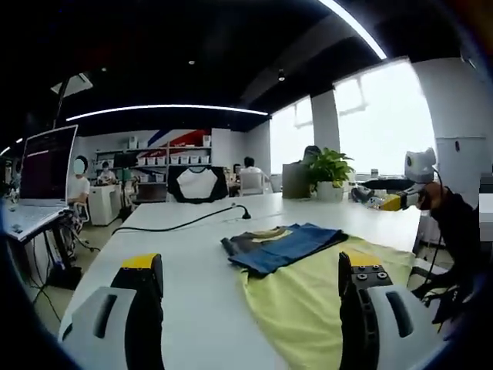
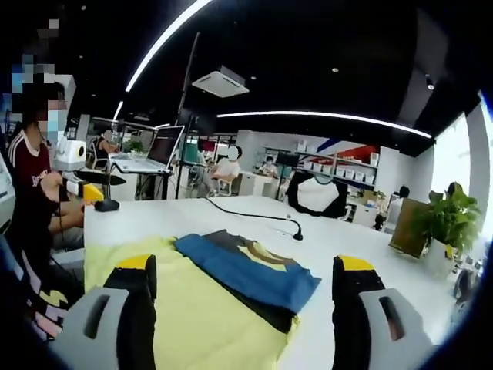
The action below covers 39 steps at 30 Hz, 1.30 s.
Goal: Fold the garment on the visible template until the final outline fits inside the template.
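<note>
A folded dark blue garment (image 1: 281,247) with a brownish collar lies on a pale yellow template sheet (image 1: 316,304) on the white table (image 1: 192,254). My left gripper (image 1: 250,297) hovers open above the near table edge, its jaws wide apart and empty, short of the garment. In the right gripper view the same blue garment (image 2: 246,274) rests on the yellow template (image 2: 192,316). My right gripper (image 2: 245,301) is open too, jaws spread with nothing between them, over the template's near part.
A black cable with a small microphone (image 1: 245,214) runs across the table behind the garment. A potted plant (image 1: 329,173) stands at the far edge. A person (image 2: 35,193) sits at the table's end holding another gripper (image 2: 73,158). A laptop (image 1: 42,173) stands nearby.
</note>
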{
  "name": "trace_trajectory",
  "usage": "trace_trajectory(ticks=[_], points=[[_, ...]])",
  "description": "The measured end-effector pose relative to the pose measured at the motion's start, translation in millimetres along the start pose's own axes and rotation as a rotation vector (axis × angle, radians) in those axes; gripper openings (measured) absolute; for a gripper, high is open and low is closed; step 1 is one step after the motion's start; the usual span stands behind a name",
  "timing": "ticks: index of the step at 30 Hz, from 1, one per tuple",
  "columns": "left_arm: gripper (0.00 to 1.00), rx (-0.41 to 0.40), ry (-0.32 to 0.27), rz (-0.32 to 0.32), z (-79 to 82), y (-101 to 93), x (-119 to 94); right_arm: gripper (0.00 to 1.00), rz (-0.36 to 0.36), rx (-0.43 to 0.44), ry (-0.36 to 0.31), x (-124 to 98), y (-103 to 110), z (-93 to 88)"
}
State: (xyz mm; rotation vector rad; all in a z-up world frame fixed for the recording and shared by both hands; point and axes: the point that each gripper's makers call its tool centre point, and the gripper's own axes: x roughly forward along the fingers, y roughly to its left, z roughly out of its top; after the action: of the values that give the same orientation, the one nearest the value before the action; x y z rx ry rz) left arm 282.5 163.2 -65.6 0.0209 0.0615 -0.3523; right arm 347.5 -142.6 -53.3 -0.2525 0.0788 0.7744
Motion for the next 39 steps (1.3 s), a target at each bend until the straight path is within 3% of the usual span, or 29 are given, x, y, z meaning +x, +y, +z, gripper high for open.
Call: trace_trajectory(ticks=[4,8,14,21,26,33,39], points=[[1.00,0.027,-0.004,-0.040,2.0,-8.6,-1.7,0.99,0.009,0.014,0.029,-10.5,0.5,-14.7],[0.96,0.069,0.008,-0.083,0.8,-16.5,-1.6,0.99,-0.025,0.009,0.072,-27.1,-8.2,-31.3],[0.94,0.087,0.071,-0.127,-16.9,-26.3,5.1,0.99,-0.014,-0.001,0.133,-46.6,-2.7,-57.1],[0.94,0.112,0.130,-0.141,-28.2,-27.0,-4.0,0.96,0.065,-0.026,0.234,-63.7,17.1,-90.5],[0.89,0.107,0.190,-0.173,-49.6,-32.8,-10.1,0.91,0.068,0.012,0.278,-72.0,23.9,-110.4],[0.84,0.085,0.205,-0.229,-60.6,-46.7,-13.3,0.89,0.071,0.014,0.309,-79.2,33.2,-122.1],[0.79,0.114,0.265,-0.265,-83.0,-55.3,-16.9,0.81,0.068,-0.005,0.344,-85.5,34.4,-131.2]])
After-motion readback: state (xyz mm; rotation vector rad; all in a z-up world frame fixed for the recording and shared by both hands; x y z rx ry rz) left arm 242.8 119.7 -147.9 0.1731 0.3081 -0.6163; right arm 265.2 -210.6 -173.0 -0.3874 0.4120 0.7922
